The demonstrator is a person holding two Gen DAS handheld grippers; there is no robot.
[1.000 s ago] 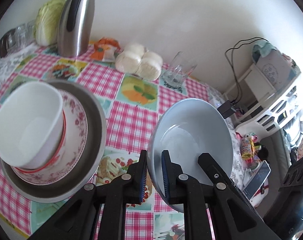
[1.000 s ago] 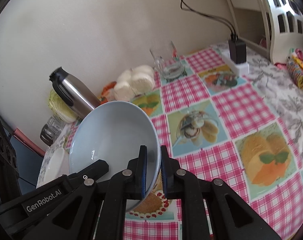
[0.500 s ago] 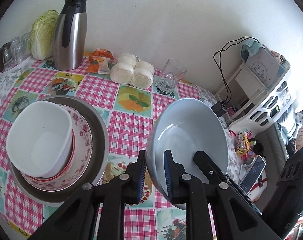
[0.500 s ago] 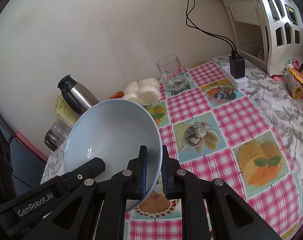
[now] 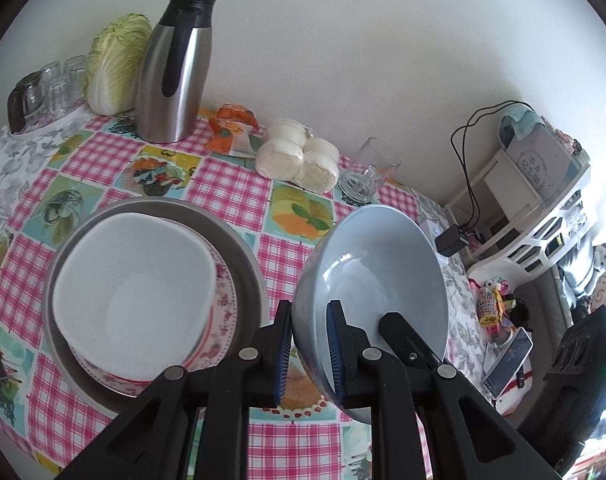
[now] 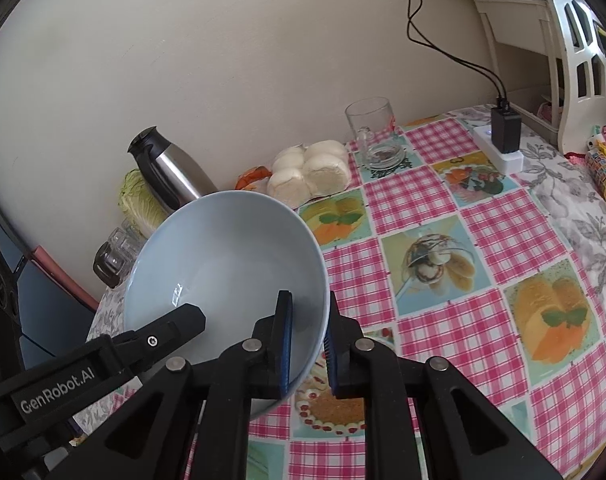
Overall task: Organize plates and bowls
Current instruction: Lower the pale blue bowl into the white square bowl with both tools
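Bowl [image 5: 377, 276], pale blue, held tilted above the table beside the stacked plates [image 5: 239, 280]. Left gripper [image 5: 309, 344] and right gripper [image 6: 307, 340] each pinch opposite rims. Likely glazed ceramic: stiff, slick, breakable; rim grips suit it.

Soft daylight fills the room, evenly bright, strongest at the lower right corner of the left view, where it washes out. The pale blue bowl [image 5: 377, 280] carries small glints on its glazed inside. Shadows on the worktop [image 6: 483, 220] are faint. Both views bow strongly at the edges, with black corners. The focus is sharp throughout.
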